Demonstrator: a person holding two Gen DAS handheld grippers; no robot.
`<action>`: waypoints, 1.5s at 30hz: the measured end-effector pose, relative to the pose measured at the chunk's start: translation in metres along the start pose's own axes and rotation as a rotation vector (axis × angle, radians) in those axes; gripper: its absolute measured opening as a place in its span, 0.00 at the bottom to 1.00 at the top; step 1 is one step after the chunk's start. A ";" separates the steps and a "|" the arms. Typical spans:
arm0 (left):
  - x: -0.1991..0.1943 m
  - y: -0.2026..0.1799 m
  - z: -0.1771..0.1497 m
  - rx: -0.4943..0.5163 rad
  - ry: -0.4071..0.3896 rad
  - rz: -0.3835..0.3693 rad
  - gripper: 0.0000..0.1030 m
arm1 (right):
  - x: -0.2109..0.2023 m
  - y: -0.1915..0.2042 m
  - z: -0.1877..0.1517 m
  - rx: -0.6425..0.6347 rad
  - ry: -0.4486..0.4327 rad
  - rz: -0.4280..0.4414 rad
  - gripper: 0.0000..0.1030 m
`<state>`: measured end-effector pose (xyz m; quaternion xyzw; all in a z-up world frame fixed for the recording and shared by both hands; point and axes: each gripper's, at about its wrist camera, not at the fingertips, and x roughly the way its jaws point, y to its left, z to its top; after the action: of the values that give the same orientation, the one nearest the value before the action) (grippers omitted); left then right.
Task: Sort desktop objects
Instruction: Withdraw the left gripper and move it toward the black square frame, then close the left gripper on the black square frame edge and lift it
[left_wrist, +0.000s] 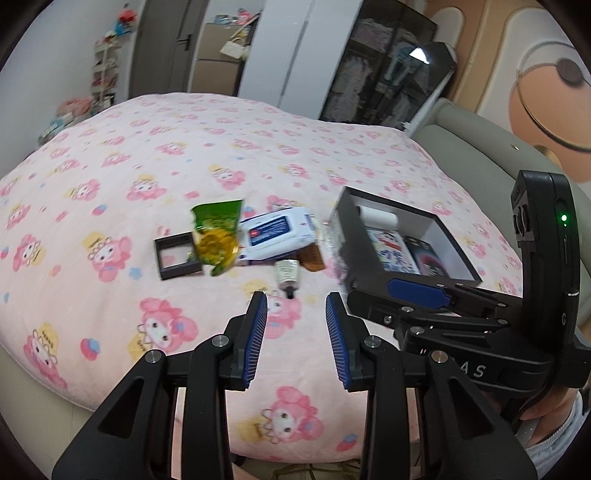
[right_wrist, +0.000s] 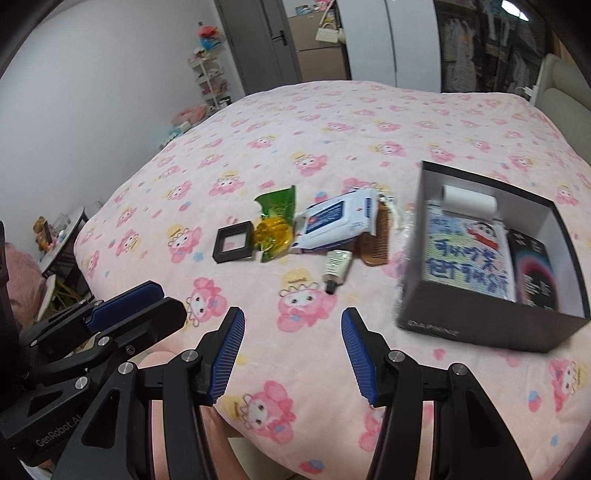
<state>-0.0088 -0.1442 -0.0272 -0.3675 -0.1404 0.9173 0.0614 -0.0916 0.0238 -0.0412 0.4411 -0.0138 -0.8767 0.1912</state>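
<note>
On the pink bed lie a small black square frame (left_wrist: 178, 256) (right_wrist: 234, 241), a green and yellow snack bag (left_wrist: 215, 235) (right_wrist: 275, 226), a white and blue wipes pack (left_wrist: 277, 232) (right_wrist: 334, 221), a brown comb (left_wrist: 312, 258) (right_wrist: 376, 236) and a small tube (left_wrist: 289, 275) (right_wrist: 337, 268). A dark open box (left_wrist: 354, 254) (right_wrist: 480, 321) at the right holds a white roll, a cartoon packet and a black packet. My left gripper (left_wrist: 296, 314) is open and empty, short of the tube. My right gripper (right_wrist: 293, 332) is open and empty, left of the box.
The bed's near edge (right_wrist: 295, 454) is just below both grippers. A grey headboard (left_wrist: 480, 136) runs along the right. A wardrobe (left_wrist: 303, 48), a shelf rack (right_wrist: 212, 85) and a small side table (right_wrist: 62, 236) stand beyond the bed.
</note>
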 end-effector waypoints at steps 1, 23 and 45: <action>0.002 0.007 0.000 -0.015 -0.001 0.007 0.32 | 0.005 0.003 0.002 -0.005 0.004 0.003 0.49; 0.124 0.184 0.016 -0.418 0.013 0.120 0.31 | 0.189 0.051 0.060 -0.137 0.169 0.050 0.46; 0.172 0.211 -0.001 -0.509 0.060 0.027 0.21 | 0.234 0.068 0.076 -0.148 0.204 0.079 0.33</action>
<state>-0.1341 -0.3079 -0.2045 -0.4002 -0.3601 0.8417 -0.0411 -0.2547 -0.1316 -0.1616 0.5120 0.0530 -0.8176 0.2579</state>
